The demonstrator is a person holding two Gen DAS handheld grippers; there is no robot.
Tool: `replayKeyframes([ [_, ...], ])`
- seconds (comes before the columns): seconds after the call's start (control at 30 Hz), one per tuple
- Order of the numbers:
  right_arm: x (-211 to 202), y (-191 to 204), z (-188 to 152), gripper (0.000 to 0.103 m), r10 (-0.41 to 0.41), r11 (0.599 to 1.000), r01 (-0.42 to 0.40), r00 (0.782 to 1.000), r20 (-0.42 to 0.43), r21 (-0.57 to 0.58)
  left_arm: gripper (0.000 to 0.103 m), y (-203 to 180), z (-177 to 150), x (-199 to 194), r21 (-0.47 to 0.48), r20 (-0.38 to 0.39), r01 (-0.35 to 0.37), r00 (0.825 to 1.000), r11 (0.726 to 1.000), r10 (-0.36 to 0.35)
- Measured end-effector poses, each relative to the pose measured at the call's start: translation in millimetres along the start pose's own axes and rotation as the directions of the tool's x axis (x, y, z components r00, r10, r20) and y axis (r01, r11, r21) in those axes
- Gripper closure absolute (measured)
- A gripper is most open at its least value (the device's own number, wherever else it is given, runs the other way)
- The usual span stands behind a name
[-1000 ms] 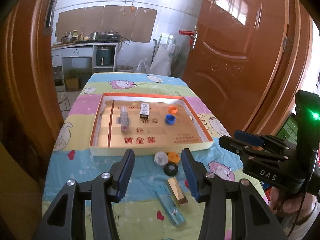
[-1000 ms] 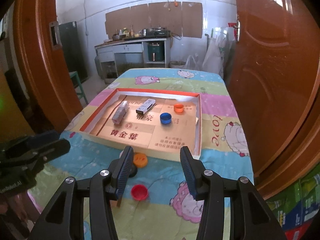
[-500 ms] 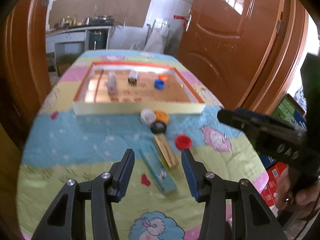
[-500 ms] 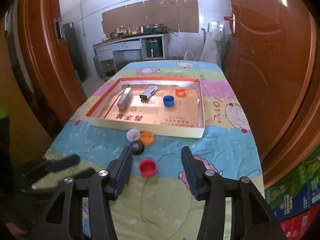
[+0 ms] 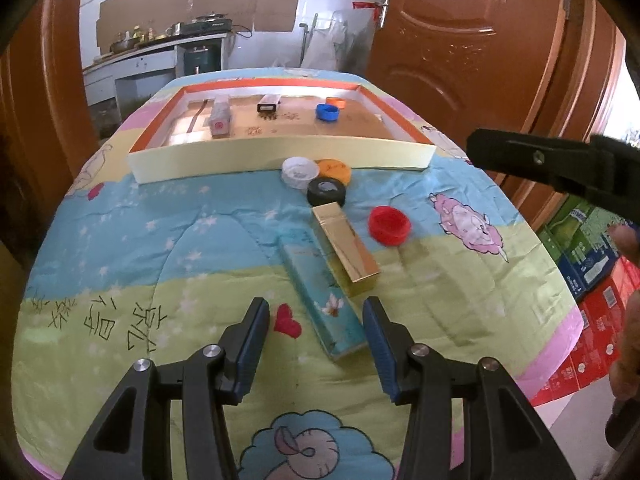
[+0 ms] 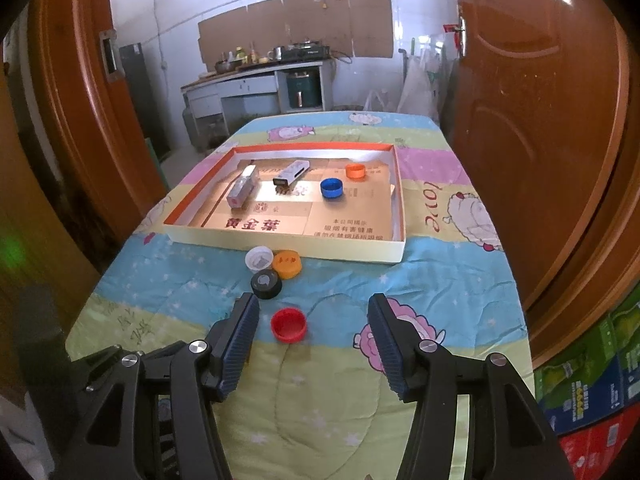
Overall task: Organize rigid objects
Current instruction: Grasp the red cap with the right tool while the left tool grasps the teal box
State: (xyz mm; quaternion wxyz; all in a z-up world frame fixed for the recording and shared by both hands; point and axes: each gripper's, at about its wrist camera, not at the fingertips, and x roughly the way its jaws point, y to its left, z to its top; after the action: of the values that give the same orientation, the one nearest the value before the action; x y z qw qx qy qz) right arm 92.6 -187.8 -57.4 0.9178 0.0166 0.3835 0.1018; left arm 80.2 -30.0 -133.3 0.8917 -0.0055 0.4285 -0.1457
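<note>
Caps sit on the soft quilt: red cap (image 6: pixel 289 324), black cap (image 6: pixel 266 284), orange cap (image 6: pixel 287 264), white cap (image 6: pixel 259 258), all round plastic. Shiny gold box (image 5: pixel 346 248) leans on a long teal box (image 5: pixel 324 296). The cardboard tray (image 6: pixel 280 246) holds a blue cap (image 6: pixel 331 188), a small orange cap (image 6: pixel 355 171) and two little boxes. The left gripper (image 5: pixel 314 338) and right gripper (image 6: pixel 312 338) are both wide apart, holding nothing.

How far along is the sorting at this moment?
Done: two small boxes and the blue cap and orange cap lie in the tray. In hand: nothing; left gripper and right gripper are open. Left: four caps, gold box, teal box.
</note>
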Motion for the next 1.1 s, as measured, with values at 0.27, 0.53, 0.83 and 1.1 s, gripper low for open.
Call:
replayKeyframes([
  [0.27,13.0,-10.7,-10.0,0.043,-0.005,1.0,0.005,1.0,-0.022,0.016,0.054,19.6,0.5,-4.5,-0.03,0.009,-0.044,0.999,0.999,0.044],
  [0.53,32.3,-10.8,-33.4,0.043,-0.008,1.0,0.006,0.998,-0.067,-0.022,0.054,21.6,15.8,10.1,0.0,0.003,-0.043,0.999,0.999,0.043],
  [0.83,48.6,-1.6,-46.1,0.043,-0.006,0.996,0.0,0.998,-0.067,-0.089,0.058,22.8,30.7,25.4,0.025,0.005,-0.065,0.998,0.998,0.065],
  [1.1,72.2,14.1,-39.5,0.058,-0.013,0.989,0.0,0.996,-0.086,-0.145,0.08,40.2,33.9,24.6,-0.021,0.026,-0.037,0.999,0.999,0.037],
])
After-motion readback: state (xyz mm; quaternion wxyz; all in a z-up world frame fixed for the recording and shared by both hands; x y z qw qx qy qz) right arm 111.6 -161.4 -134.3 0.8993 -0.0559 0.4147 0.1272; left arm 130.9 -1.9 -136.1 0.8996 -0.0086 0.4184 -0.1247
